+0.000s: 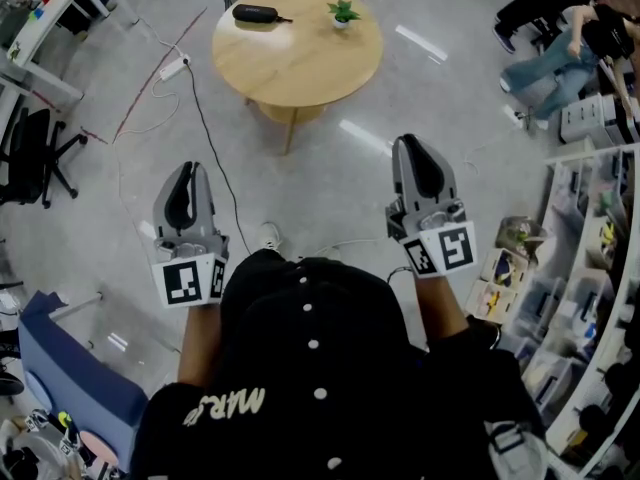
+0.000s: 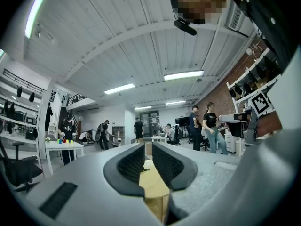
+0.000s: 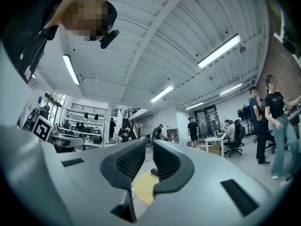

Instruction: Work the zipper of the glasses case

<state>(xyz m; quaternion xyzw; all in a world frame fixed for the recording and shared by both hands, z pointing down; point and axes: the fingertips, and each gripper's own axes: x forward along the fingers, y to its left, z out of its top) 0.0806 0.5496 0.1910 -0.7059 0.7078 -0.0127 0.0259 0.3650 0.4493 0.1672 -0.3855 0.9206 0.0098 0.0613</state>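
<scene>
The black glasses case lies zipped near the far left edge of a round wooden table, a good way ahead of me. My left gripper and right gripper are held up close to my body, well short of the table. Both point toward it. The left gripper's jaws are together with nothing between them. The right gripper's jaws leave only a slit, also with nothing in it. Through that slit I see the table and a dark shape, probably the case.
A small green potted plant stands on the table right of the case. Cables and a power strip cross the floor at left. An office chair is further left, storage shelves at right, a seated person at the back right.
</scene>
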